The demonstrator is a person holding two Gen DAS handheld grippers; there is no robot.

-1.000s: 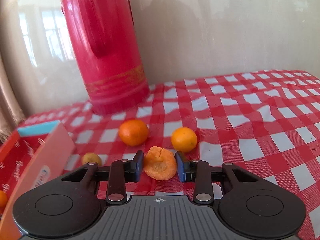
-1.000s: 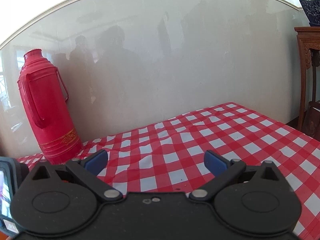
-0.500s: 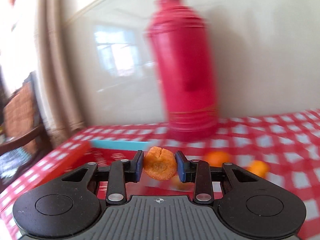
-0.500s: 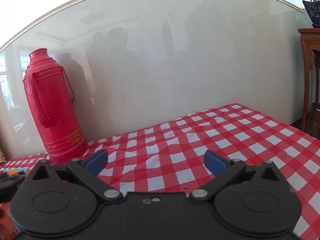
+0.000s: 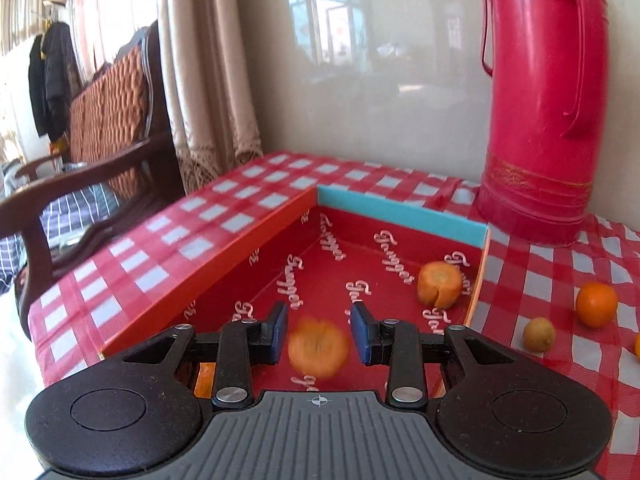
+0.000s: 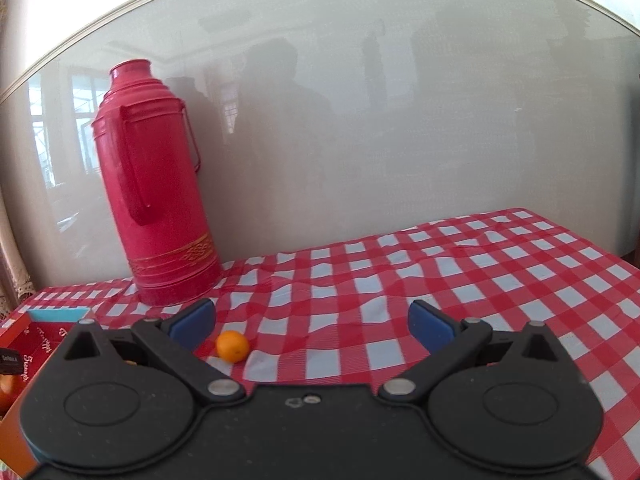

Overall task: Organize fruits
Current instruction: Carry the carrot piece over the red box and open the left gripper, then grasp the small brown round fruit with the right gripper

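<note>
My left gripper [image 5: 319, 332] hangs over a red cardboard box [image 5: 224, 256], its jaws apart. A blurred orange carrot piece [image 5: 318, 347] is just below the blue pads, free of them, falling into the box. Another carrot piece [image 5: 440, 284] lies by the box's right wall. On the checked cloth right of the box lie a mandarin [image 5: 596, 304] and a small yellowish fruit [image 5: 539, 334]. My right gripper [image 6: 312, 322] is wide open and empty above the cloth, with a mandarin [image 6: 232, 345] near its left finger.
A tall red thermos [image 5: 540, 100] stands at the back against the wall; it also shows in the right wrist view [image 6: 154, 184]. A wooden chair [image 5: 104, 128] stands beyond the table's left edge. The box corner [image 6: 24, 344] shows at the left of the right wrist view.
My left gripper swung left from the loose fruit to over the box, opened, and let go of the carrot piece. The right gripper shifted slightly, bringing a mandarin into view.
</note>
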